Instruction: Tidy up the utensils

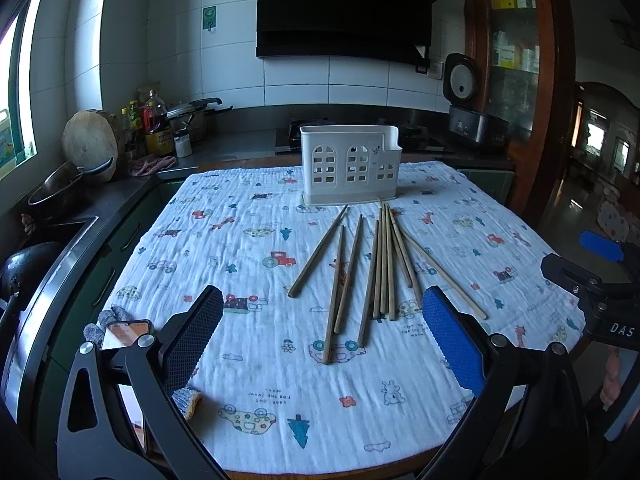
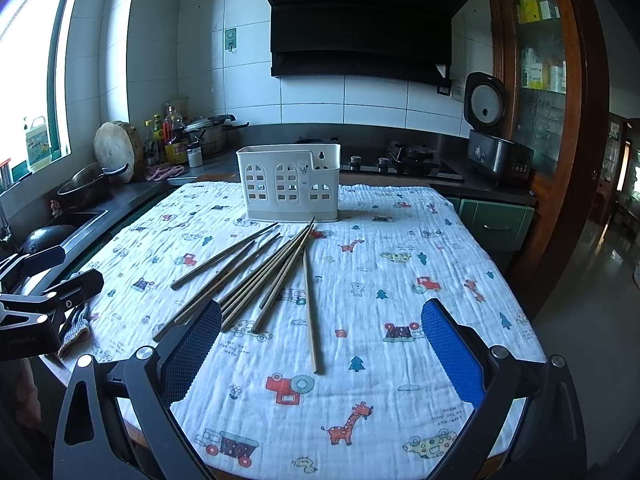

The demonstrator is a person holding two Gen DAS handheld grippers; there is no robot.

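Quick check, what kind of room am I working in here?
A home kitchen, most likely. A range hood hangs over a gas hob, a rice cooker sits on the counter, and oil bottles stand by the window.

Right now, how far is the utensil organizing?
Nothing looks done yet: every chopstick in view lies loose on the printed cloth, in front of the white holder. Nothing is in hand: the left gripper and right gripper are open. All chopsticks remain to be moved.
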